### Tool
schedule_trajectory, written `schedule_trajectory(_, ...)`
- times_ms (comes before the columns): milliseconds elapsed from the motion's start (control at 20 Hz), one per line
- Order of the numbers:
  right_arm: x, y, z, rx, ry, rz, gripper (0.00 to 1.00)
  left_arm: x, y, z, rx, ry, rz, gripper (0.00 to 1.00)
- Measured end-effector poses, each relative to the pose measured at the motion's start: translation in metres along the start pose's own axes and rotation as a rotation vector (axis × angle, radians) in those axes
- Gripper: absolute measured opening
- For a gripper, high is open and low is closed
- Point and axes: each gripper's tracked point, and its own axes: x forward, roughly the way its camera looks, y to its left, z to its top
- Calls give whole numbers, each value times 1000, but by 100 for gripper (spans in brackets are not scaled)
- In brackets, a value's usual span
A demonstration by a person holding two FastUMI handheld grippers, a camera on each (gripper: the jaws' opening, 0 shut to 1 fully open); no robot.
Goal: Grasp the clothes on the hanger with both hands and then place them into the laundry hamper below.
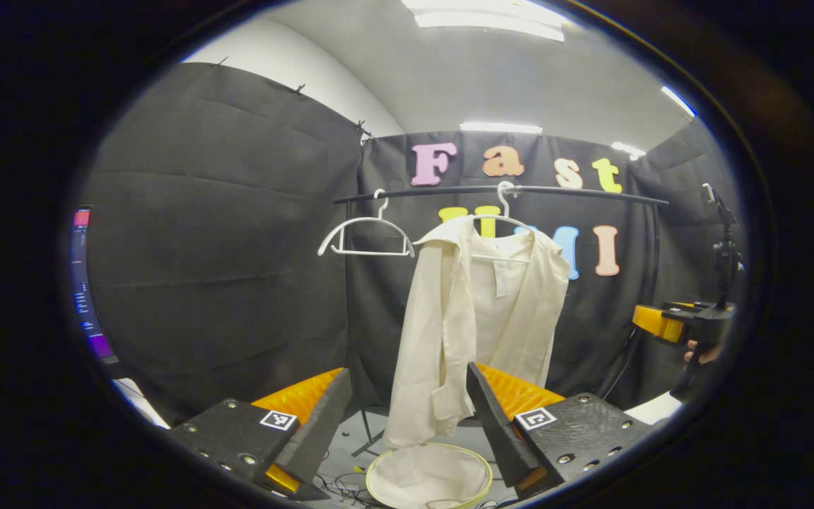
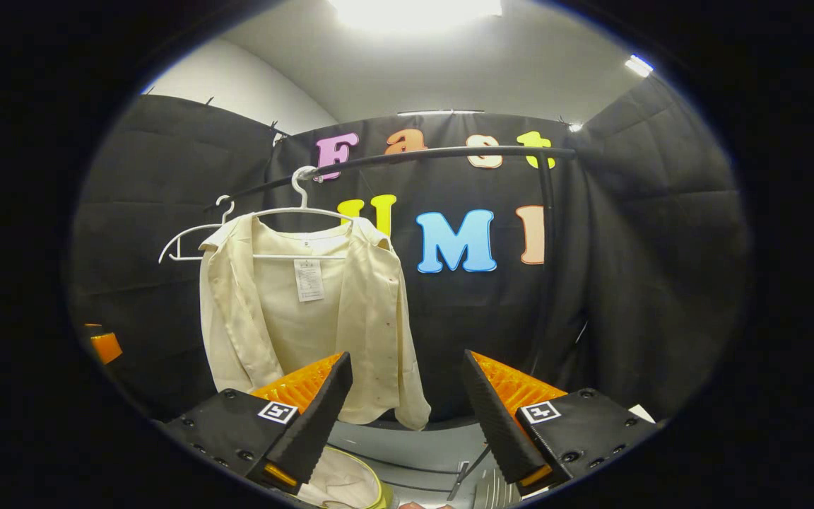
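Under the black rail [image 1: 499, 189], near its middle, a cream shirt [image 1: 478, 318] hangs open-fronted on a white hanger [image 1: 502, 212], its hem dangling just above the round laundry hamper [image 1: 428, 475] on the floor; that placement looks deliberate, so the garment need only be lifted off and let fall. An empty white hanger [image 1: 364, 237] hangs beside it toward the rail's left end. The left gripper [image 1: 407, 417] is held level, aimed at the shirt's lower half, fingers spread wide with nothing between them. The right gripper [image 2: 407, 406] is likewise released and empty, held level but pointing to the right of the shirt [image 2: 308, 311], toward the rail's right end. In the left gripper view the right gripper [image 1: 668, 322] sits well apart from the shirt. My judgement: the grasp has not yet begun.
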Motion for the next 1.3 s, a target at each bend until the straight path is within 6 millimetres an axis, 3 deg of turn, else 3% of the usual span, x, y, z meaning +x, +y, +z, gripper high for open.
schedule_trajectory(300, 37, -4, 5, -2, -20, 4, 98, 53, -20, 19, 3, -18, -1, 95)
schedule_trajectory(500, 70, -10, 10, 34, -33, 6, 96, 93, -48, 38, 41, -40, -24, 95)
schedule_trajectory(950, 135, -33, -15, 58, 10, 44, 99, 209, -101, 56, 1, -48, 40, 95)
schedule_trajectory(1300, 173, -34, -28, 62, 46, 123, 97, 264, -113, 62, 14, -65, 101, 95)
